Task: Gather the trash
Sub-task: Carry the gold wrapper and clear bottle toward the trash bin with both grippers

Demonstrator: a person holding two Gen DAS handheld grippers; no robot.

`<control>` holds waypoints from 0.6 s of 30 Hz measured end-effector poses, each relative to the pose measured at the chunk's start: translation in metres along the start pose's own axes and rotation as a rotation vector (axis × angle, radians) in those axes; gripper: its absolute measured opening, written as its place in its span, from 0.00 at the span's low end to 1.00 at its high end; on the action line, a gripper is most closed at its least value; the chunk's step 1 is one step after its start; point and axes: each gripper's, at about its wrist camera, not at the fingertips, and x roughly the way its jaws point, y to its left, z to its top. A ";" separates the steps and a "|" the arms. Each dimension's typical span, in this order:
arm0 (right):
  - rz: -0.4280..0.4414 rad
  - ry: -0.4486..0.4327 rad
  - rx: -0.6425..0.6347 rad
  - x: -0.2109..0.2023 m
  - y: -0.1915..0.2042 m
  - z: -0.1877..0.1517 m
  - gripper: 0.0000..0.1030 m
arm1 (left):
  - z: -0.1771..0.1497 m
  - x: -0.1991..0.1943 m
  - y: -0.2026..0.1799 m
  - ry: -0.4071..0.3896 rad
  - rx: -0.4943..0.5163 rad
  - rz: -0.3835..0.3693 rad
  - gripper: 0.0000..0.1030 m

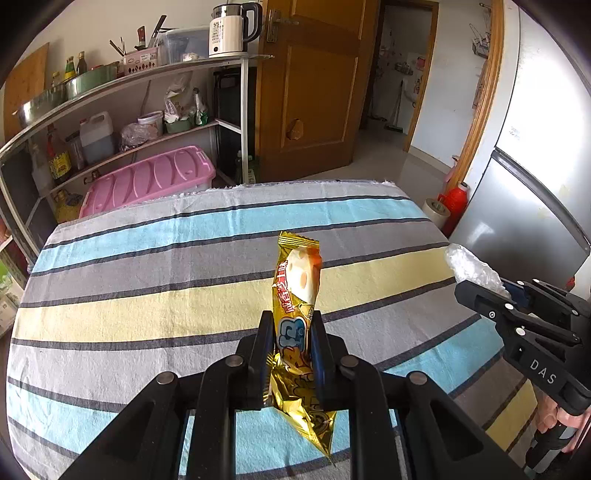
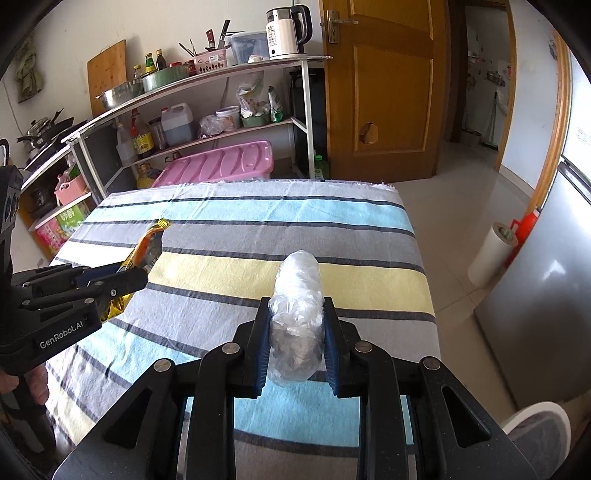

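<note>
1. the left gripper (image 1: pixel 291 325) is squeezed tight on a gold snack wrapper (image 1: pixel 297 295). the wrapper sticks up past the tips and also hangs down below them.
2. the right gripper (image 2: pixel 297 314) is squeezed tight on a ball of clear plastic wrap (image 2: pixel 297 310). the ball pokes out in front of the tips.
3. both pieces of trash are held up in the air above the table with the striped cloth (image 1: pixel 147 288). the cloth has blue, grey, yellow and white stripes.
4. in the left view, the right gripper shows at the right edge with the plastic ball at its tip. in the right view, the left gripper shows at the left edge with the gold wrapper in it.
5. behind the table there is a metal shelf (image 2: pixel 207 74) with bottles, bowls and bags on it.
6. a white kettle (image 2: pixel 286 35) stands on the top shelf.
7. a pink box (image 1: pixel 155 179) sits on the floor under the shelf.
8. a brown door (image 2: pixel 384 85) is next to the shelf.
9. a red bottle (image 1: pixel 456 203) stands on the floor by the silver fridge (image 1: pixel 532 206).
</note>
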 end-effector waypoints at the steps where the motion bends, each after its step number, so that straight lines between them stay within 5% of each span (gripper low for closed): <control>1: 0.001 -0.007 0.005 -0.005 0.000 -0.001 0.25 | -0.001 -0.004 -0.002 -0.005 0.004 -0.005 0.18; 18: -0.064 -0.111 0.099 -0.095 -0.021 -0.040 0.25 | -0.023 -0.062 -0.073 -0.087 0.109 -0.140 0.18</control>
